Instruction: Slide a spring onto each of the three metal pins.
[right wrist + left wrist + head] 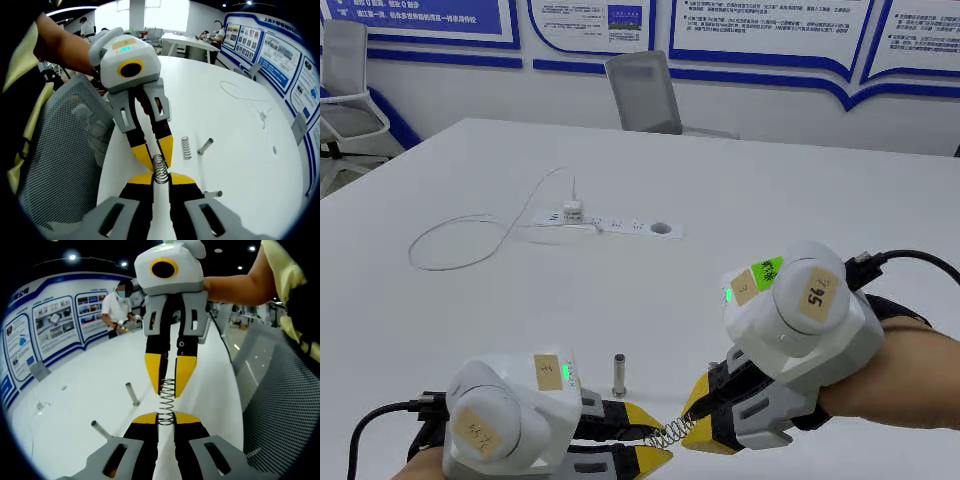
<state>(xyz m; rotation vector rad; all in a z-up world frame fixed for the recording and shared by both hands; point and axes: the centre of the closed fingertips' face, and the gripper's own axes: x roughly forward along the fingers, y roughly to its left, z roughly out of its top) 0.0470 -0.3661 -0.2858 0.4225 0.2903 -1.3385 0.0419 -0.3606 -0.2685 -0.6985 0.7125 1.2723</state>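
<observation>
One thin metal spring (pixel 670 432) hangs in the air between both grippers, low over the white table (pixel 740 180). My left gripper (pixel 656 442) is shut on one end of it, and its yellow tips (pixel 165 416) pinch the spring (pixel 166 401). My right gripper (pixel 693 424) is shut on the other end (pixel 160 170), facing the left one. A metal pin (pixel 618 375) stands upright just behind the spring. Two pins (pixel 132 394) (pixel 100 430) appear in the left gripper view. Another loose spring (pixel 186 148) lies on the table beside a pin (pixel 205 146), with one more pin (pixel 212 193) nearer.
A white power strip (pixel 610 225) with a plug and a looped cable (pixel 455 245) lies mid-table. A grey chair (pixel 642 90) stands behind the far edge. A mesh chair (pixel 70 150) sits close to the near table edge. People stand at the back (pixel 117 307).
</observation>
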